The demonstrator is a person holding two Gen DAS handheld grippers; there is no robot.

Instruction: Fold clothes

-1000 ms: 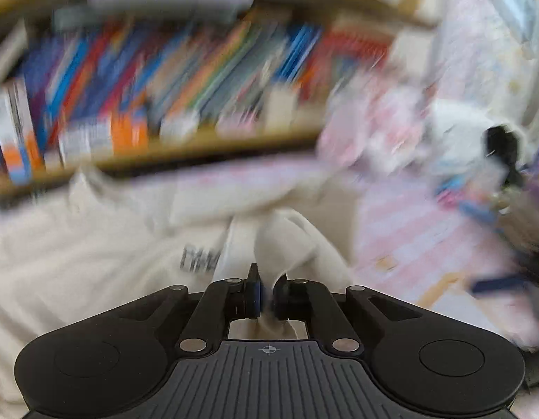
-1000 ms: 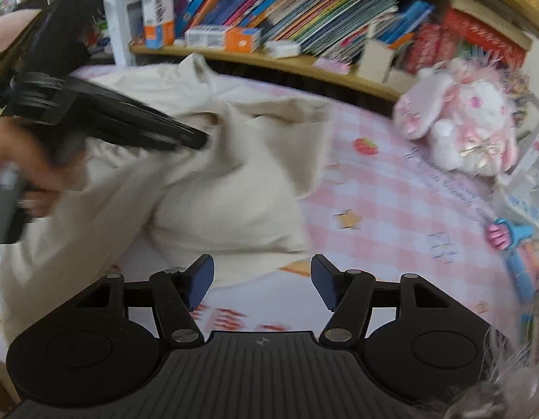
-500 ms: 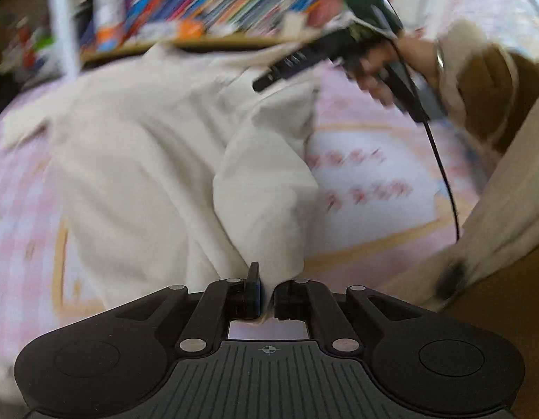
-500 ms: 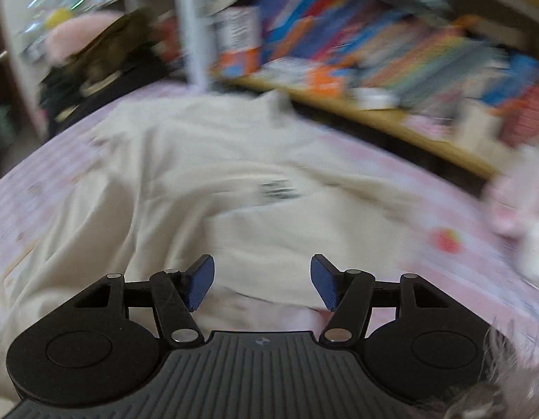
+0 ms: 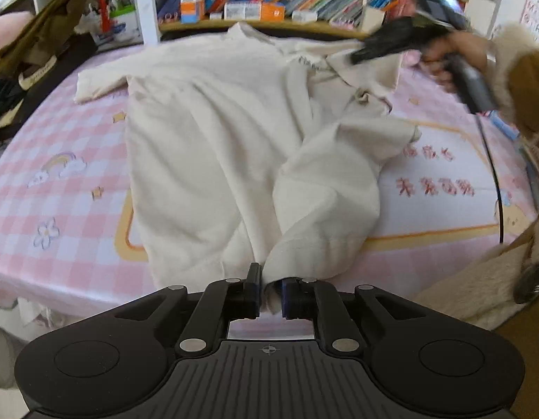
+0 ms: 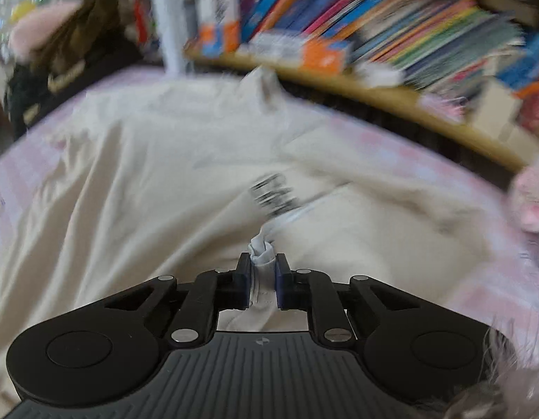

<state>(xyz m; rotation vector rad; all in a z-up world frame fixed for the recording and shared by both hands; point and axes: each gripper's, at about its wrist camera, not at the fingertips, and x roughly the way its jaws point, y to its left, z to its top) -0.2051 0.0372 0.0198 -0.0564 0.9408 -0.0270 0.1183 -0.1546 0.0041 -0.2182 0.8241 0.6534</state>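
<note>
A cream sweatshirt (image 5: 213,146) lies spread on a pink checked bed cover (image 5: 53,188), its left sleeve stretched out to the far left. My left gripper (image 5: 270,288) is shut on the ribbed hem at the near edge, where the right half is folded over. In the left wrist view my right gripper (image 5: 384,43) shows at the far right, down on the collar area with a hand on its handle. In the right wrist view my right gripper (image 6: 261,272) is shut on a bunched bit of the sweatshirt (image 6: 157,188) just below the neck label (image 6: 274,195).
A wooden shelf (image 5: 276,26) packed with books and boxes runs along the far edge of the bed. Dark clothes and a bag (image 5: 35,66) pile up at the far left. A pink plush toy (image 6: 531,195) sits at the right. A black cable (image 5: 494,181) hangs right.
My right gripper was open above the sweatshirt; now it is shut on fabric near the label. My left gripper kept its hold on the hem and drew back to the near bed edge.
</note>
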